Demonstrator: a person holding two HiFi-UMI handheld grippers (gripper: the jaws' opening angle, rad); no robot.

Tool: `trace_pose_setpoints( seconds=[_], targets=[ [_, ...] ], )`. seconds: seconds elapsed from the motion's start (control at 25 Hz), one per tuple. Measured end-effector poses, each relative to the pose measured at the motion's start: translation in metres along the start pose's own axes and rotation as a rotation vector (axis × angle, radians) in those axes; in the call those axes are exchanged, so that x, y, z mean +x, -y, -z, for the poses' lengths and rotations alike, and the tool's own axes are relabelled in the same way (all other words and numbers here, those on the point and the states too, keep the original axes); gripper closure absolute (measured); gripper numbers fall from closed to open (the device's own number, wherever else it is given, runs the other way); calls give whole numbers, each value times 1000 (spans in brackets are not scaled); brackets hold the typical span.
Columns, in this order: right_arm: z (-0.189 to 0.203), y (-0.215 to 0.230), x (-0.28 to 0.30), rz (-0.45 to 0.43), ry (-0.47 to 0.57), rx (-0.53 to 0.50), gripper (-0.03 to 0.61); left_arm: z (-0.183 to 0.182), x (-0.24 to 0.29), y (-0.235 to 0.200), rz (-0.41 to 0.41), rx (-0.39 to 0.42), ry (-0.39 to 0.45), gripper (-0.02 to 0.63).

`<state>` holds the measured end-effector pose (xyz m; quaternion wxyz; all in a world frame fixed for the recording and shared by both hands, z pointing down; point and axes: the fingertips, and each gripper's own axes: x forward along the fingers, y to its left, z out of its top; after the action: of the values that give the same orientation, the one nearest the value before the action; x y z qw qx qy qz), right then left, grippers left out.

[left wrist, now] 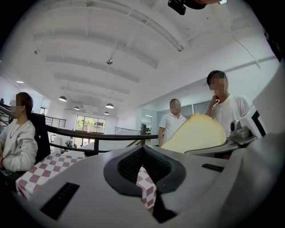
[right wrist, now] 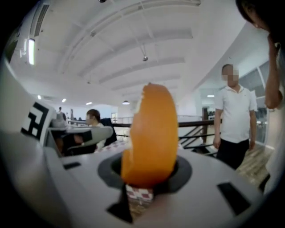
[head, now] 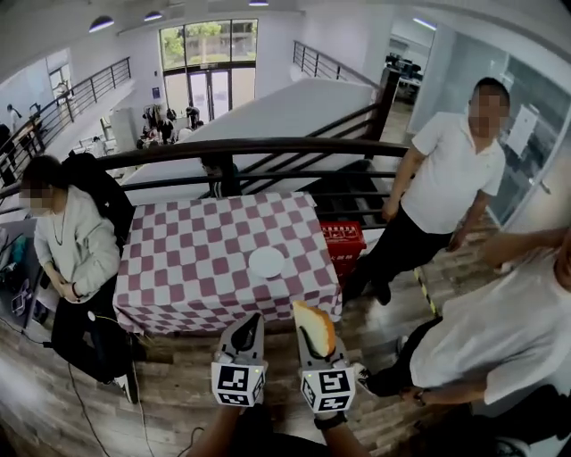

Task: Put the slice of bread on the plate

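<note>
Bread slice [head: 314, 327], nearest item: being gripped upright by its lower edge in the clenched jaws of the right gripper [head: 310, 346], in the air short of the table's near edge and well apart from the plate.

Left gripper [head: 252, 319]: being carried just beside the right one, jaws drawn together with nothing between them.

Floor [head: 178, 397]: wood planks, being crossed by a dark cable at the left.

Table [head: 196, 268]: being covered by a red-and-white checked cloth that is hanging over the near edge.

Plate [head: 266, 262]: white, round, lying right of the cloth's middle.

Red crate [head: 343, 241]: standing just beside the table's right side.

Seated person [head: 76, 245]: at the table's left.

Standing person [head: 451, 178]: at the right, near the end of the dark railing [head: 268, 145] that is running behind the table.

Third person [head: 500, 344]: at the right edge.

Beyond the railing: an open hall, being lit through tall glass doors [head: 207, 67] and by ceiling lamps [head: 101, 24].
</note>
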<state>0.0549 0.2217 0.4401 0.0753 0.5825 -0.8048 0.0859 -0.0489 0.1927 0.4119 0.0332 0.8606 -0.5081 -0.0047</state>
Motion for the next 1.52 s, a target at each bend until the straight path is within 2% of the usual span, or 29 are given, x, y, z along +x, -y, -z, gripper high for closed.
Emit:
trace_pose_setpoints(
  seconds=[0.12, 0.24, 0.4, 0.48, 0.56, 0.64, 0.72, 0.8, 0.88, 0.96, 1.08, 1.28, 1.4, 1.52],
  targets=[
    [-12, -11, 29, -14, -58, -12, 480, -19, 14, -24, 23, 5, -6, 595],
    [-8, -16, 75, -13, -75, 39, 479, -11, 32, -57, 53, 6, -30, 595],
    [-19, -30, 130, -31, 15, 138, 480, -9, 57, -122, 2, -124, 36, 595],
    [-15, -23, 146, -28, 10, 124, 480, -5, 76, -130, -4, -112, 39, 595],
    [9, 5, 167, -32, -24, 126, 480, 19, 105, -122, -8, -73, 21, 595],
    [24, 22, 191, -40, -45, 156, 480, 40, 125, -123, -25, -75, 1, 595],
    [14, 3, 202, -49, -59, 167, 480, 37, 117, -144, -42, -103, -19, 595],
    [5, -25, 207, -68, -87, 158, 479, 32, 103, -165, -56, -119, -45, 595],
    [12, -37, 222, -111, -132, 143, 479, 42, 106, -178, -70, -128, -88, 595],
    [28, -36, 242, -155, -184, 97, 479, 57, 122, -186, -91, -133, -121, 595],
    [53, -21, 275, -169, -254, 51, 479, 81, 151, -192, -104, -160, -176, 595],
    [94, 16, 321, -201, -385, 96, 479, 111, 196, -187, -109, -179, -259, 595],
    [118, 17, 345, -295, -431, 146, 479, 142, 216, -188, -105, -156, -324, 595],
    [147, 20, 359, -299, -516, 169, 479, 173, 224, -185, -105, -146, -395, 595]
  ],
)
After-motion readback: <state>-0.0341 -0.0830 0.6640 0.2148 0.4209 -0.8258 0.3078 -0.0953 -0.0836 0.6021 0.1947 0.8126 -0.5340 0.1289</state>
